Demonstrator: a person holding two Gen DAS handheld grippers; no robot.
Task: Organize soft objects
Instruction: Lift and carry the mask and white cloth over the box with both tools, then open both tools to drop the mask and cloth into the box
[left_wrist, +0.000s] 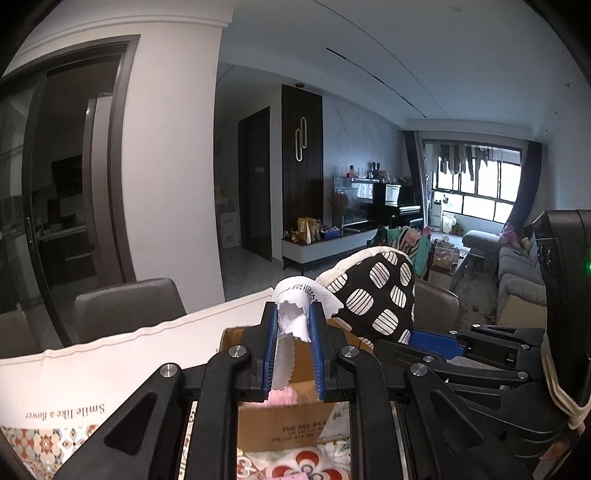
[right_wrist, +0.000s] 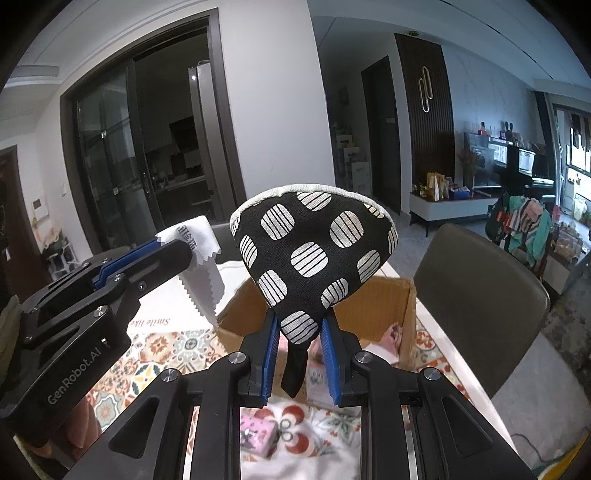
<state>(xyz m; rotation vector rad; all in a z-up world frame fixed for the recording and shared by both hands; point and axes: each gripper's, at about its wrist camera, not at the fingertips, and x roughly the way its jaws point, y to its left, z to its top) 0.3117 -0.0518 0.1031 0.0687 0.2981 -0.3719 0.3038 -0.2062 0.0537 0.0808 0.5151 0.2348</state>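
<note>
My left gripper (left_wrist: 294, 317) is shut on a white cloth (left_wrist: 295, 308) with zigzag edges and holds it above an open cardboard box (left_wrist: 284, 424). It also shows in the right wrist view (right_wrist: 173, 245), with the cloth (right_wrist: 201, 273) hanging from it. My right gripper (right_wrist: 300, 325) is shut on a black oven mitt (right_wrist: 314, 251) with white striped spots, held above the same box (right_wrist: 391, 310). The mitt also shows in the left wrist view (left_wrist: 376, 291), beside the cloth. Pink things lie inside the box.
The box stands on a table with a patterned floral cloth (right_wrist: 162, 347). A pink pouch (right_wrist: 258, 435) lies near the front. Brown chairs (right_wrist: 480, 295) stand around the table. A white sheet with "Smile like a flower" (left_wrist: 92, 365) lies at left.
</note>
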